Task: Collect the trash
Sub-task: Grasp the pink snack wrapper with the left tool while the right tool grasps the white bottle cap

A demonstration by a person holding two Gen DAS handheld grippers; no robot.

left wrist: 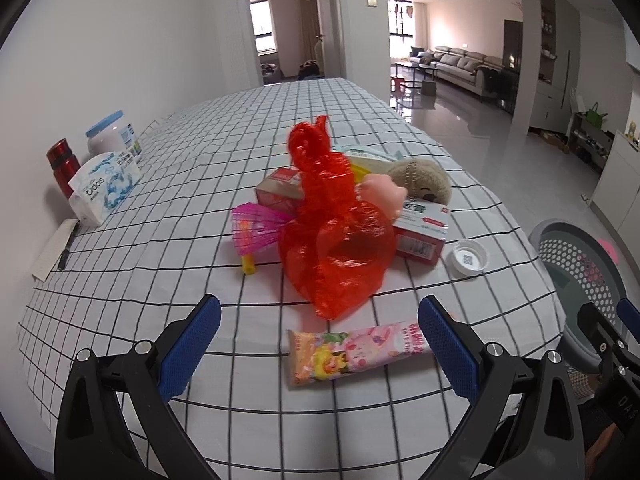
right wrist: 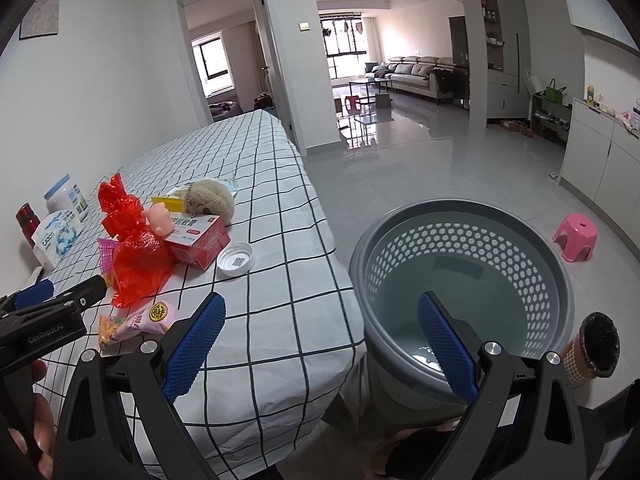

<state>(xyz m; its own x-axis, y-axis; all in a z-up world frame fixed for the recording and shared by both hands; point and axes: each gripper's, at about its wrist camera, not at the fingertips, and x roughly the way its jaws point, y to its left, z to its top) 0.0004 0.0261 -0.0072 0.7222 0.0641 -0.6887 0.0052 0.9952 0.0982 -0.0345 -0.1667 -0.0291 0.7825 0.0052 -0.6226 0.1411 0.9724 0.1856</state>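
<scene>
The table (left wrist: 248, 128) carries a central cluster: red plastic bag (left wrist: 340, 236), boxes (left wrist: 420, 232), plush toy (left wrist: 424, 180). A snack wrapper (left wrist: 356, 354) lies near the near edge, apart from the bag. The far half is bare. A jar (left wrist: 114, 134), bottle (left wrist: 62, 164) and wipes pack (left wrist: 104, 188) line the wall edge. The basket (right wrist: 472, 280) beside the table's right edge stands open-topped, unobstructed.
</scene>
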